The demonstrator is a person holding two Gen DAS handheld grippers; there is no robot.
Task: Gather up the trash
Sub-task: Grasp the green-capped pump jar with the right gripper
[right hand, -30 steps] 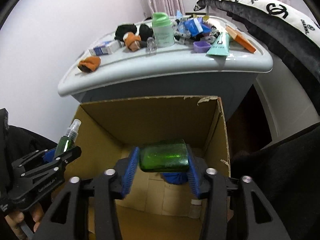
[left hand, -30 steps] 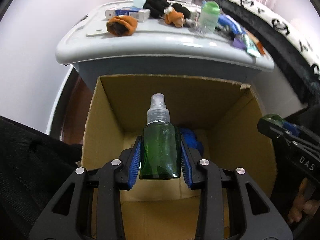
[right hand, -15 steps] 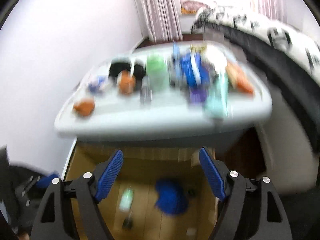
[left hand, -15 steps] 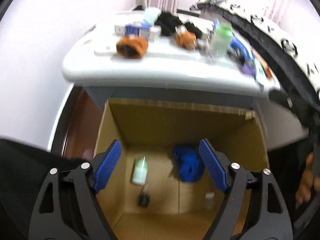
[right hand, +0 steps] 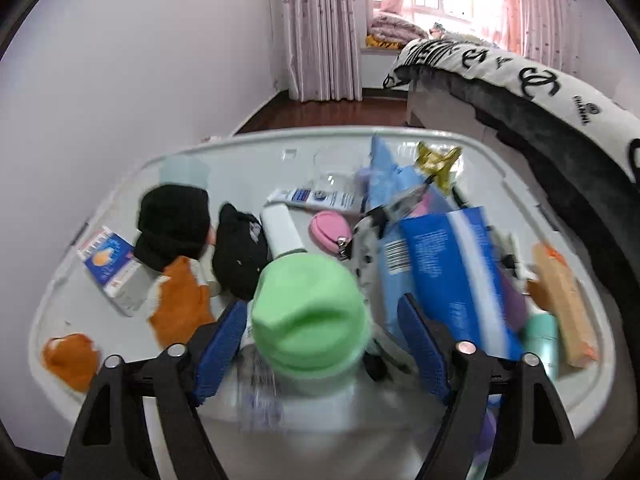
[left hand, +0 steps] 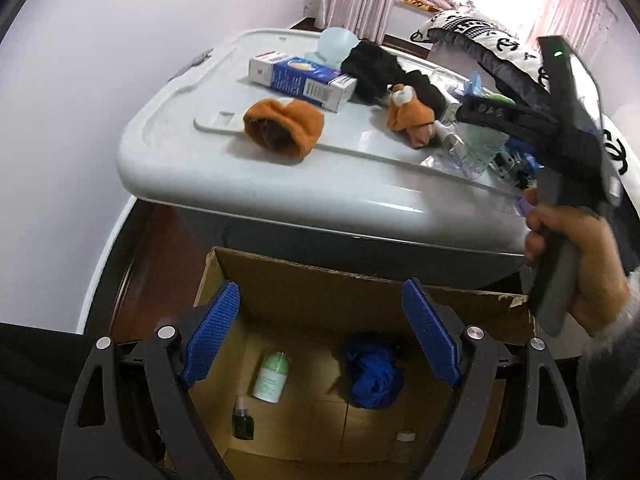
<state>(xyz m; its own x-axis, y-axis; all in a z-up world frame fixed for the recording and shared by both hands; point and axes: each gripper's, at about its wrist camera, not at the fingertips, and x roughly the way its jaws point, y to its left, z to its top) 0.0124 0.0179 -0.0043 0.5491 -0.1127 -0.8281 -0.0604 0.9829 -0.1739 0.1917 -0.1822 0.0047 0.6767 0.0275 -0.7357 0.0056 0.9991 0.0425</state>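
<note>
My left gripper (left hand: pixel 320 336) is open and empty above a cardboard box (left hand: pixel 360 292). In the box lie a small green spray bottle (left hand: pixel 243 424), a pale green bottle (left hand: pixel 272 376) and a blue bundle (left hand: pixel 374 376). My right gripper (right hand: pixel 324 344) is open over the grey bin lid (right hand: pixel 100 360). Its blue pads (right hand: pixel 218 344) stand on either side of a bottle with a light green cap (right hand: pixel 310 316), not pressed on it. In the left wrist view the right gripper (left hand: pixel 552 120) is over the lid's right side.
The lid (left hand: pixel 280 168) holds orange socks (left hand: pixel 284 128), black socks (right hand: pixel 172 224), a blue and white carton (left hand: pixel 304 78), blue packets (right hand: pixel 452 276), a pink pouch (right hand: pixel 330 228) and an orange packet (right hand: pixel 564 300). A bed (right hand: pixel 540 112) is at right, a wall at left.
Both grippers opened and dropped their green bottles into the box. The right gripper then rose and moved forward over the lid, around the green-capped bottle. The left gripper lifted slightly.
</note>
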